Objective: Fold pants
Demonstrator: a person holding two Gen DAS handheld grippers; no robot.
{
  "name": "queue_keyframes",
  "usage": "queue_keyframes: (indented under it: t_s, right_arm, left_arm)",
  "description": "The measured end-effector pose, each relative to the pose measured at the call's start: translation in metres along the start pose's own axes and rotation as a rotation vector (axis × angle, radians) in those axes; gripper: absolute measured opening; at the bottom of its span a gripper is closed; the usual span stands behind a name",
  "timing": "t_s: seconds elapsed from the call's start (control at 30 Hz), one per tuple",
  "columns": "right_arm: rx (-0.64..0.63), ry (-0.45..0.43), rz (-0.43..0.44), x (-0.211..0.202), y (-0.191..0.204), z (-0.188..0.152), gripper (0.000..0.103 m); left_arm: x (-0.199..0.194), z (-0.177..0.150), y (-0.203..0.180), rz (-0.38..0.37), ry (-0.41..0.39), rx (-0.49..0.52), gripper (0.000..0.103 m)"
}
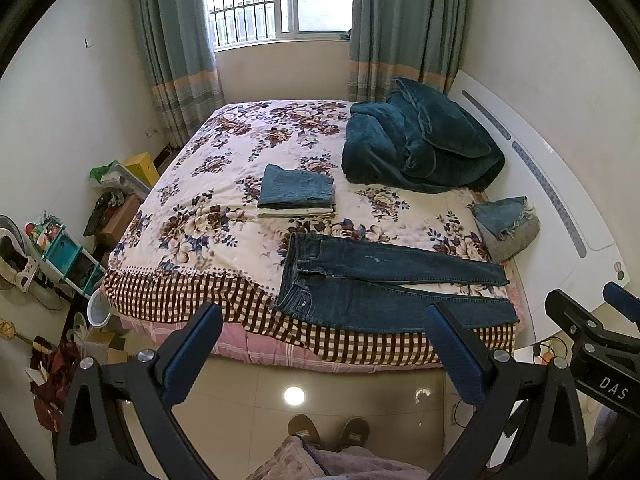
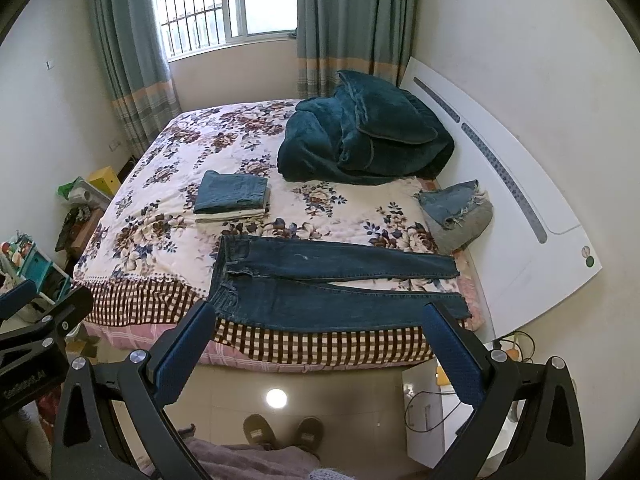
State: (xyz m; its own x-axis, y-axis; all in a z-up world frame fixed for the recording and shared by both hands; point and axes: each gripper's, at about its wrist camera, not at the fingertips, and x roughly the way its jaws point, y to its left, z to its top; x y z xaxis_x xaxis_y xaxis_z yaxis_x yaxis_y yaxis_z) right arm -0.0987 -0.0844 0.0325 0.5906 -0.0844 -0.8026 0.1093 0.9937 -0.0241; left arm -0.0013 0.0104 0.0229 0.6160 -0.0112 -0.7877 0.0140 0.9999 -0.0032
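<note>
My left gripper and right gripper hang wide apart, holding nothing, over the floor short of the bed. The jeans lie flat along its near edge; a folded stack sits behind them mid-bed, with a teal blanket heaped beyond.

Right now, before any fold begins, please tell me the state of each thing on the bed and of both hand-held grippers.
Jeans: unfolded, flat, legs apart, waist at left.
Folded stack: folded, denim on top.
Teal blanket: bunched in a heap.
Frayed denim piece: lying on a grey cushion.
Curtains: drawn open.
Left hand-held gripper: open, empty.
Right hand-held gripper: open, empty.
</note>
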Motion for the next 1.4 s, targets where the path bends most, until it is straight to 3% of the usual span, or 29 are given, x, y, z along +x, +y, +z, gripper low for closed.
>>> queue_keyframes:
  t_s: [0.9, 1.27, 1.4]
  right_arm:
    - [-0.004, 0.013, 0.010, 0.002, 0.012, -0.005, 0.103]
    - [-0.004, 0.063, 0.018, 0.043, -0.011, 0.008, 0.103]
    - [0.017, 0.072, -0.005, 0.079, -0.029, 0.018, 0.103]
  left_arm:
    - [-0.003, -0.013, 0.012, -0.006, 0.001, -0.009, 0.103]
    - [0.016, -0.011, -0.001, 0.004, 0.034, -0.032, 0.103]
    - [0.038, 0.004, -0.013, 0.055, 0.010, -0.056, 0.103]
